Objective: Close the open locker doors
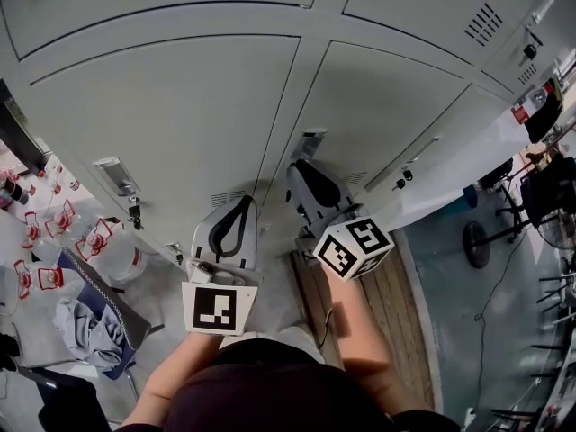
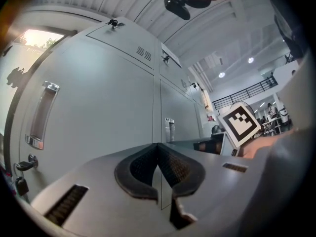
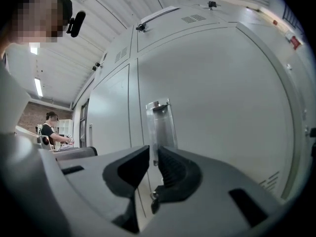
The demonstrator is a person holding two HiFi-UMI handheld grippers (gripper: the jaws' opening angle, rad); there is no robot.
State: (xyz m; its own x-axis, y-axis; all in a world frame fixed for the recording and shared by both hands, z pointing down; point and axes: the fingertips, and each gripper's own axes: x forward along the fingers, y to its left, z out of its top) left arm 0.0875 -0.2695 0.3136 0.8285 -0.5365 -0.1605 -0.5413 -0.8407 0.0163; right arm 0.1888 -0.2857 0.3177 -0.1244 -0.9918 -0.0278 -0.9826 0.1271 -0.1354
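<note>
- Left hand-held gripper (image 2: 158, 148): jaws pressed together, empty, close to a shut locker door (image 2: 98, 107).
- Right hand-held gripper (image 3: 153, 157): jaws narrowly apart, nothing between, facing the door handle (image 3: 160, 125).
- Ajar door (image 1: 459, 165) to its right, with bare floor (image 1: 450, 313) beside the door's edge.

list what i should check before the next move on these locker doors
1. Left hand-held gripper empty, jaws together: ok.
2. Right hand-held gripper empty, jaws slightly apart: ok.
3. Middle door, just ahead of the right hand-held gripper, flush with its neighbours: ok.
4. Left door flush along its seam, lock in place: ok.
5. Far door at the head view's right fully shut: cannot tell.
</note>
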